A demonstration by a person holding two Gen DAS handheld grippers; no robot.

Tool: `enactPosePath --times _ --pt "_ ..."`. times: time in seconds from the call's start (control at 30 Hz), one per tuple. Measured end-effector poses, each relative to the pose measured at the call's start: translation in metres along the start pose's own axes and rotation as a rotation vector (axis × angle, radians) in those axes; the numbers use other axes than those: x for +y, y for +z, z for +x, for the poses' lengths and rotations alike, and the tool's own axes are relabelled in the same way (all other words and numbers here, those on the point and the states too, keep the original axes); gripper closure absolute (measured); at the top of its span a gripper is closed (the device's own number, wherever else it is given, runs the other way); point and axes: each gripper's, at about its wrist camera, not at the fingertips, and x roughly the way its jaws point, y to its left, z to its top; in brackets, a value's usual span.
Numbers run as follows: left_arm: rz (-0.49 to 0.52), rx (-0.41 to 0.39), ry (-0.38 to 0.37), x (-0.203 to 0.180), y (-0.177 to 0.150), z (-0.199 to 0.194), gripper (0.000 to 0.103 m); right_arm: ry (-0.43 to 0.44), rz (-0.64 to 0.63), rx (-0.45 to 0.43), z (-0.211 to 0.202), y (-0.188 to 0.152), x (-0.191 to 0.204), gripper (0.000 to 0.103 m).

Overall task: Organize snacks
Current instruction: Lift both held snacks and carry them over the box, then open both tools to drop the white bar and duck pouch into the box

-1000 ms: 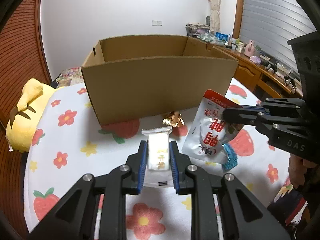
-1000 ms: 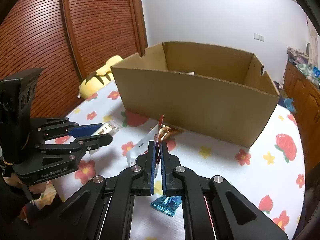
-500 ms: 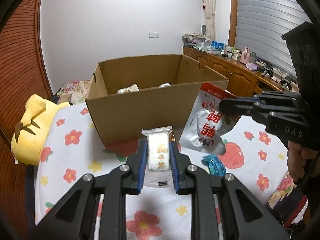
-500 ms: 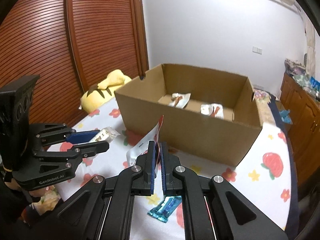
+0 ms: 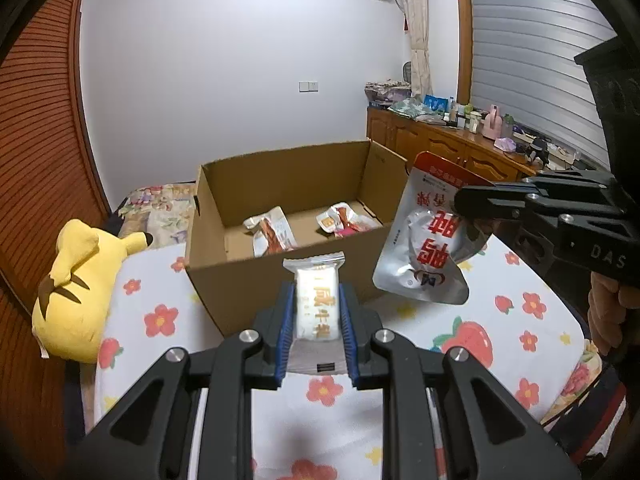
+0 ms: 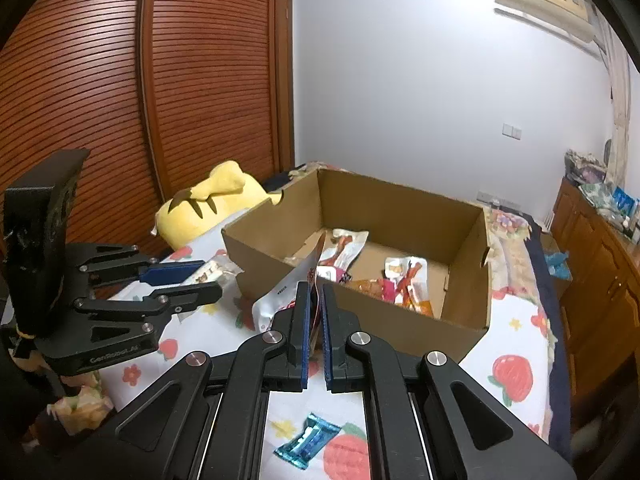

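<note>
Left gripper (image 5: 318, 316) clamped on white bar (image 5: 317, 304), right gripper (image 6: 316, 320) pinching silver pouch (image 5: 428, 248) by its edge, centre frame. Risk: pouch slipping or snagging cardboard box (image 5: 208, 276) rim.

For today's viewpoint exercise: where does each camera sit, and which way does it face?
Left wrist: on the left gripper, facing the box; it grips a white bar, and a hand shows.
Right wrist: on the right gripper, facing the box's inside, pinching a silver pouch.
Shared: box, yellow plush, both grippers.
</note>
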Motion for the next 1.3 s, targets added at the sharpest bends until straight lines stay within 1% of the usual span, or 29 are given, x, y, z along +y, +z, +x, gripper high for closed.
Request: enactPosePath --times 0.27,0.47,0.67,0.8,0.87,1.1,1.3 --pt "-0.004 -0.015 -0.001 0.008 0.026 0.007 0.083 0.0 -0.027 -0.002 0.005 0.017 -0.007 0.101" --pt "-0.005 -0.003 0.01 0.016 0.041 0.027 0.083 -0.002 -0.033 -0.01 0.014 0.03 -0.018 0.101" --pt "-0.028 0.0 -0.008 0.023 0.054 0.047 0.082 0.011 -0.001 -0.024 0.029 0.04 -0.035 0.101" --pt "-0.031 0.009 -0.002 0.025 0.061 0.061 0.082 0.03 0.027 -0.027 0.042 0.045 -0.045 0.101" --pt "-0.033 0.015 0.0 0.027 0.064 0.069 0.082 0.041 0.044 -0.022 0.049 0.045 -0.051 0.101" --pt "-0.043 0.042 0.008 0.031 0.065 0.098 0.081 0.038 0.067 -0.001 0.069 0.041 -0.07 0.101" --pt "-0.056 0.048 0.002 0.039 0.065 0.11 0.081 0.012 0.102 0.021 0.081 0.038 -0.09 0.101"
